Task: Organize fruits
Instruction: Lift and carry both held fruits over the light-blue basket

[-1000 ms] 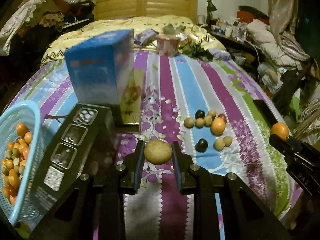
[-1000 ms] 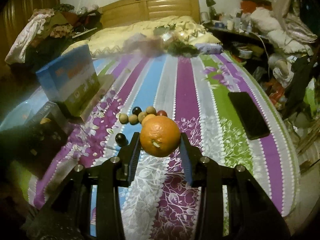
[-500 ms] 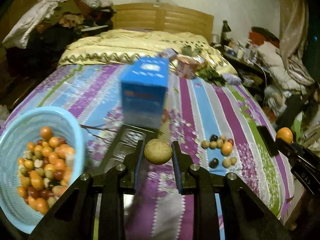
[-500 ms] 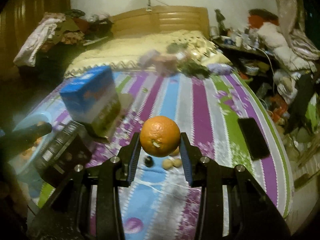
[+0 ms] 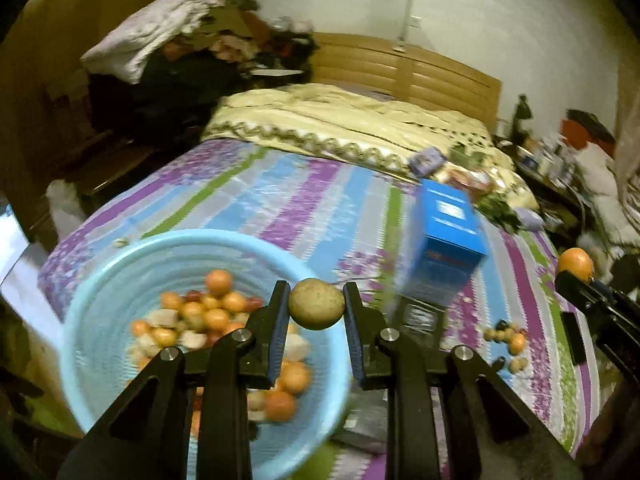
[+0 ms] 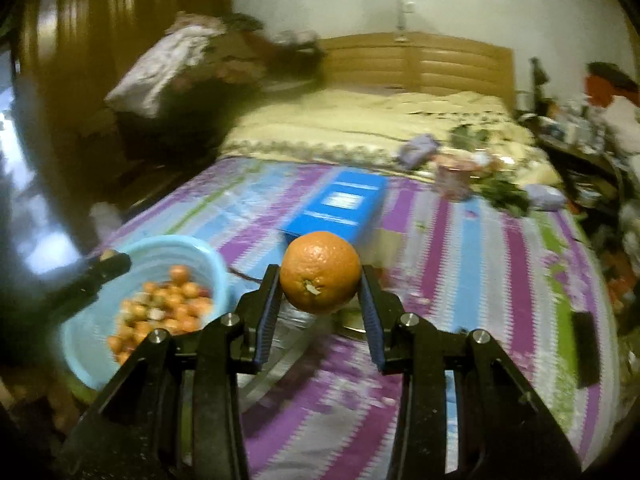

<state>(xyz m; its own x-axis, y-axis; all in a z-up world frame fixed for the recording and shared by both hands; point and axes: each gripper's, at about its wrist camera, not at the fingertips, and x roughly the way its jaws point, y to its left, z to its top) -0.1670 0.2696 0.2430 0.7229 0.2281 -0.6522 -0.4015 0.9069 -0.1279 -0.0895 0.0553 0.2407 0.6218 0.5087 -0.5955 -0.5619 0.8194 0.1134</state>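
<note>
Left tool (image 5: pixel 316 306): clamped on a brown round fruit (image 5: pixel 316 303), held above the near rim of the blue basket (image 5: pixel 100 280) of small fruit.
Right tool (image 6: pixel 320 276): gripping an orange (image 6: pixel 320 271) over the striped bed (image 6: pixel 460 260), right of the basket.
Loose fruit (image 5: pixel 506 338): a small cluster lies on the bed (far right).
Risk: released near the rim, the brown fruit could bounce out and roll off the bed.

Blue box (image 5: pixel 446 248) stands just beside the open basket (image 5: pixel 104 280)
</note>
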